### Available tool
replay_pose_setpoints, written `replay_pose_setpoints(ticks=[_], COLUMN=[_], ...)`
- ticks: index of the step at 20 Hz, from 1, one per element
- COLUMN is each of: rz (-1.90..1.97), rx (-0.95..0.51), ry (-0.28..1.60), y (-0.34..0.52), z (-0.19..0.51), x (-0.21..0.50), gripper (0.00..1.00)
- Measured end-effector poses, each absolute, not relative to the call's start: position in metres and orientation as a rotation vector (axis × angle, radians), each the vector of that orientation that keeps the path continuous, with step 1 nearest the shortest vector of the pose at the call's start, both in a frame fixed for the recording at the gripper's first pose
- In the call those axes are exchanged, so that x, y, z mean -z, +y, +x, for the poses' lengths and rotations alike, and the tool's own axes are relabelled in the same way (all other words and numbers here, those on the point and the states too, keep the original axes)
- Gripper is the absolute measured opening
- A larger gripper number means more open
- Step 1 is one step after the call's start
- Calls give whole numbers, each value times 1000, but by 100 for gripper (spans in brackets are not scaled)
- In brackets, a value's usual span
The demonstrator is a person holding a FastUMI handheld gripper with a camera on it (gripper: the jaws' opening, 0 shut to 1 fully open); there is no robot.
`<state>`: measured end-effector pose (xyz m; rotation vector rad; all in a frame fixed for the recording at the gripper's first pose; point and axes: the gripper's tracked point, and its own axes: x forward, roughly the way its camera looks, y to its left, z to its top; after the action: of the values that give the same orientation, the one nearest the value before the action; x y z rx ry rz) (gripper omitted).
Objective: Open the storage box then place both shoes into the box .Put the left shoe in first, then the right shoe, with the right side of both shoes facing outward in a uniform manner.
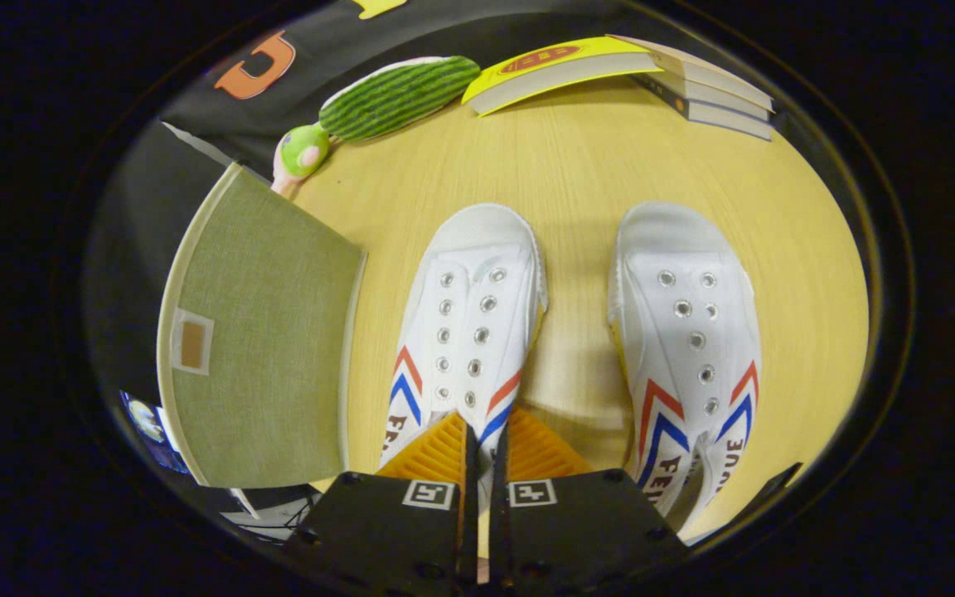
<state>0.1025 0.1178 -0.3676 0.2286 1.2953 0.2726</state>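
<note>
1. A green striped plush toy [399,95] is lying at the far edge of the wooden table [577,174], against the black cloth wall.
2. A yellow-covered book [556,70] is resting just beside it, leaning on a stack of books [714,99].

Tabletop [610,191] was pale yellow wood-grain laminate, evenly lit, with soft shadows only. Behind its far edge hung the booth's black cloth wall [196,99]. Against that far edge lay a green striped plush toy [395,95] with a small green-and-pink plush piece [302,153] just beside it. Next to the toy, a yellow-covered book [560,70] lay tilted onto a stack of books [710,104]. Below the table's near edge, some cables on a light floor [278,514], too blurred to tell more.
</note>
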Motion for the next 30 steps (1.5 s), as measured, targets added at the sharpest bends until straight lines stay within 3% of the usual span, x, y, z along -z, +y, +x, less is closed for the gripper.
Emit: replay_pose_setpoints(ticks=[2, 9, 16, 22, 30], rz=[258, 342, 385, 371, 438], rx=[-254, -263, -298, -375, -448], ry=[1271, 1202, 1096, 996, 1060], y=[117, 117, 133, 204, 338], z=[101, 93, 81, 81, 70], x=[363, 318, 211, 123, 144], gripper=[6, 6, 6, 5, 6])
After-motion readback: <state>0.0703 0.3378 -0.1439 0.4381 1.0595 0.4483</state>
